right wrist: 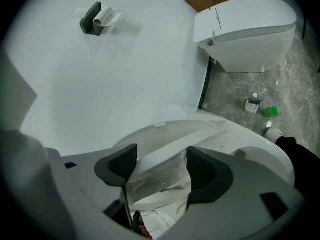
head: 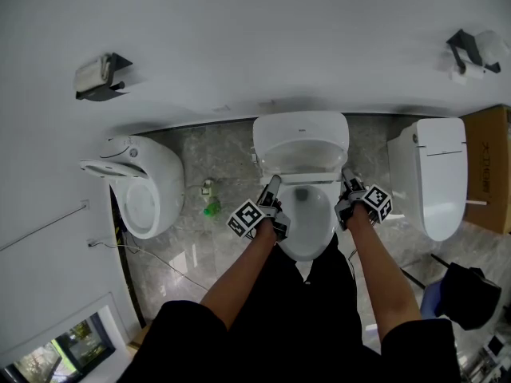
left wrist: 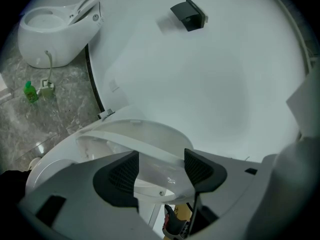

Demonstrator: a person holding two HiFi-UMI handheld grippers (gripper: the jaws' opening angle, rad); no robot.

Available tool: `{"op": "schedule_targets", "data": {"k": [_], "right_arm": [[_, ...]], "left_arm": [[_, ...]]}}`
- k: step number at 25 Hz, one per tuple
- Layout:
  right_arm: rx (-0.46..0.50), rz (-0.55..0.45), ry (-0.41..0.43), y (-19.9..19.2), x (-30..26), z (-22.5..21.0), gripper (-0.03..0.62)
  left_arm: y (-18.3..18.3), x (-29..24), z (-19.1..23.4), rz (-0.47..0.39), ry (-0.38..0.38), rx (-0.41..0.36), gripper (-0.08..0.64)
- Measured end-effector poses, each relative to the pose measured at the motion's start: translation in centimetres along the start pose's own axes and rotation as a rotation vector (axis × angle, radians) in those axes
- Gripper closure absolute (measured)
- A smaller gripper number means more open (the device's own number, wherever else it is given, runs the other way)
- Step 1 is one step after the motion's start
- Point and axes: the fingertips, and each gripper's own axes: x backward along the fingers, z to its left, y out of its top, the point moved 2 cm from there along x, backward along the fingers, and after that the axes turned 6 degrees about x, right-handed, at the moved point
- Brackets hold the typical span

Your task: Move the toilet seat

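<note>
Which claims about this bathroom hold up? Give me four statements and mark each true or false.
1. Both the left tool and the right tool grip the toilet seat. True.
2. The right-hand toilet has its lid raised. False: its lid is down.
3. A green bottle stands on the floor beside the middle toilet. True.
4. A cardboard box sits beside the green bottle. False: it sits beside the right-hand toilet.

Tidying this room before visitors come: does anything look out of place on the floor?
Yes: a green bottle and a small white item sit loose on the floor, between the left toilet and the middle toilet, stray clutter among the fixtures.
</note>
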Motion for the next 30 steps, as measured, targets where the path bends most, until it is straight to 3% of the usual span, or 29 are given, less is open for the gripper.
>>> {"op": "schedule_targets", "data": {"k": [30], "right_arm": [[-0.023,-0.012,0.013,1.7,-3.0,1.4,0.291]], "left_arm": [[2.5,-3.5,-1.0,-0.064,-0.004,0.021,0.267]]}}
